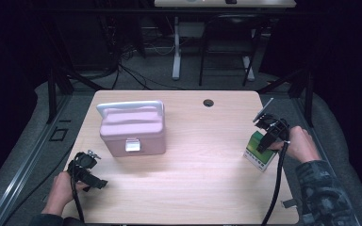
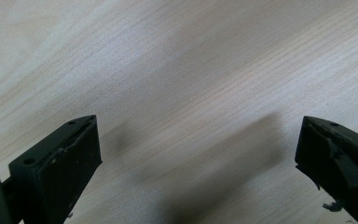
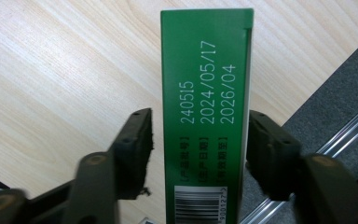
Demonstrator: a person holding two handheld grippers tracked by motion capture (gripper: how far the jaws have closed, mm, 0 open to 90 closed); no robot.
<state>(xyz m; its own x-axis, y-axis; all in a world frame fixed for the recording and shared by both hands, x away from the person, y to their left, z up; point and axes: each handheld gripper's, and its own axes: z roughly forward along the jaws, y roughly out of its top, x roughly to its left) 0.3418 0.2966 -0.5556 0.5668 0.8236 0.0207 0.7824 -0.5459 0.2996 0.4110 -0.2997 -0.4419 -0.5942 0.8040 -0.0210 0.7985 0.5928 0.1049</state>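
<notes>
Near the table's left front corner, the left gripper (image 1: 90, 176) rests low over bare wood with its jaws wide apart and nothing between them — it seems to wait, out of the way. Further right and toward the back stands the pink case (image 1: 132, 130), lid shut, handle folded to the rear, latch facing the person. Between case and right side the table (image 1: 202, 155) has much free wood, so a straight path across is open. At the right edge the green box (image 3: 205, 107) lies with one corner very close to the rim; beyond it the grey floor is visible. The right gripper (image 3: 198, 154) straddles the box — in the right gripper view one pad touches the box side, while a thin gap remains at the other, so the jaws are open, not clamping. I judge the box could slip off the edge if it is pushed outward.
</notes>
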